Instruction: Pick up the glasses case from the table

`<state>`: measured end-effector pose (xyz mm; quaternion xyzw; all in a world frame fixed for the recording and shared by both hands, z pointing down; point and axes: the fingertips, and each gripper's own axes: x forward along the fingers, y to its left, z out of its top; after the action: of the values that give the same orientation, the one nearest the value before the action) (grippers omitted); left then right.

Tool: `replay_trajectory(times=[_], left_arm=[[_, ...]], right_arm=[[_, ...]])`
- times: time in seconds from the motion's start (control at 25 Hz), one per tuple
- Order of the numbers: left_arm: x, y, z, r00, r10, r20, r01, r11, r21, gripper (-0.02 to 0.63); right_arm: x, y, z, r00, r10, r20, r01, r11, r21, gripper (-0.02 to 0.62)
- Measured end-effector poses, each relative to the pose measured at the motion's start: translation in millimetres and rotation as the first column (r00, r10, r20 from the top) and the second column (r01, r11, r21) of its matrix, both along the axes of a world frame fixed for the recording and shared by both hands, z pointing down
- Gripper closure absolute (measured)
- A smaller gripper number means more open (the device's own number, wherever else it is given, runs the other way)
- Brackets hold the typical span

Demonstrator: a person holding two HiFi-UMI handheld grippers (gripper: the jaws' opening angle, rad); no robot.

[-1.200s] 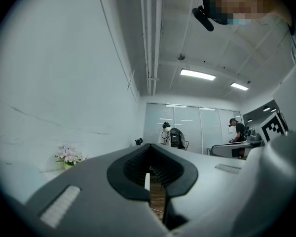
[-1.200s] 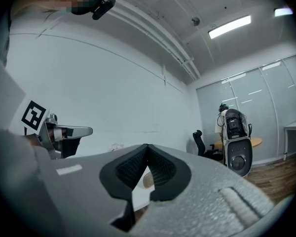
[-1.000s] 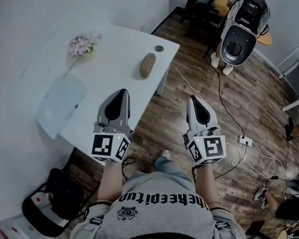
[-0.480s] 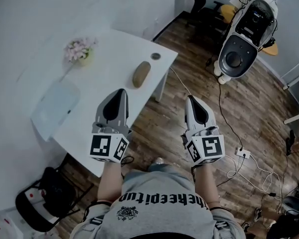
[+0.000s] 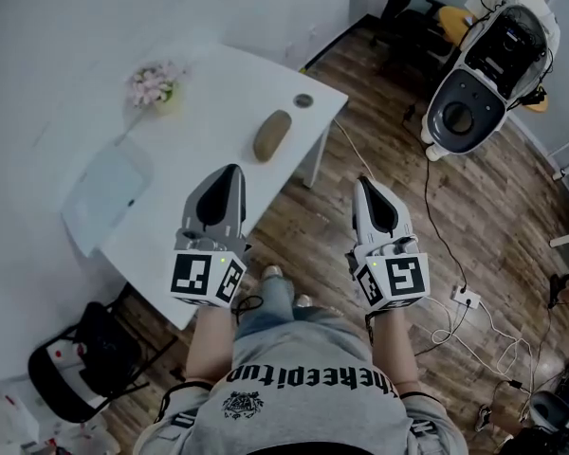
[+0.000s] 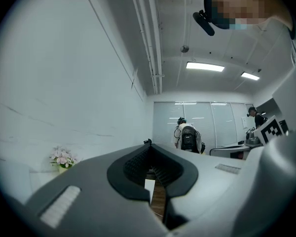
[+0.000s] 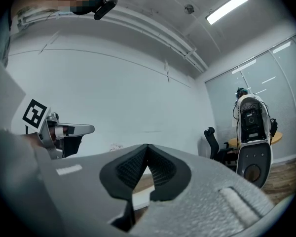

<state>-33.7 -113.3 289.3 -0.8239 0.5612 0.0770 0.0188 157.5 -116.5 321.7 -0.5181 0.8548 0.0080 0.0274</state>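
Observation:
The glasses case point(image 5: 271, 135), a brown oval, lies on the white table point(image 5: 218, 93) near its right edge. My left gripper point(image 5: 231, 172) hovers over the table's near part, its tip a short way below the case in the head view and apart from it. Its jaws are shut with nothing between them, as the left gripper view point(image 6: 148, 143) also shows. My right gripper point(image 5: 364, 183) hangs over the wooden floor to the right of the table, shut and empty point(image 7: 146, 146). Neither gripper view shows the case clearly.
On the table are a small pot of pink flowers point(image 5: 155, 83), a pale translucent sheet point(image 5: 104, 192) and a small round disc point(image 5: 303, 100) near the far corner. A white robot point(image 5: 484, 79) stands at the upper right. Cables and a power strip point(image 5: 465, 297) lie on the floor, and a black chair point(image 5: 76, 373) sits at the lower left.
The person has stepped along with both grippers; the table and the white robot have shifted in view, and a foot now shows below. Both grippers stay shut and side by side.

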Motion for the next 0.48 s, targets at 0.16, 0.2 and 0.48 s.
replay_trajectory(times=[0.16, 0.2, 0.48], left_arm=[[-2, -11, 10, 1.0, -0.016, 0.002, 0.016, 1.0, -0.01, 0.588], [-2, -15, 11, 1.0, -0.013, 0.001, 0.013, 1.0, -0.016, 0.588], [-1, -54, 11, 1.0, 0.022, 0.017, -0.022, 0.999, -0.035, 0.588]], right_arm=[[0, -8, 8, 1.0, -0.004, 0.003, 0.004, 1.0, -0.017, 0.592], [0, -12, 9, 1.0, -0.002, 0.002, 0.002, 1.0, -0.02, 0.592], [-6, -46, 5, 1.0, 0.015, -0.003, -0.015, 1.0, -0.024, 0.592]])
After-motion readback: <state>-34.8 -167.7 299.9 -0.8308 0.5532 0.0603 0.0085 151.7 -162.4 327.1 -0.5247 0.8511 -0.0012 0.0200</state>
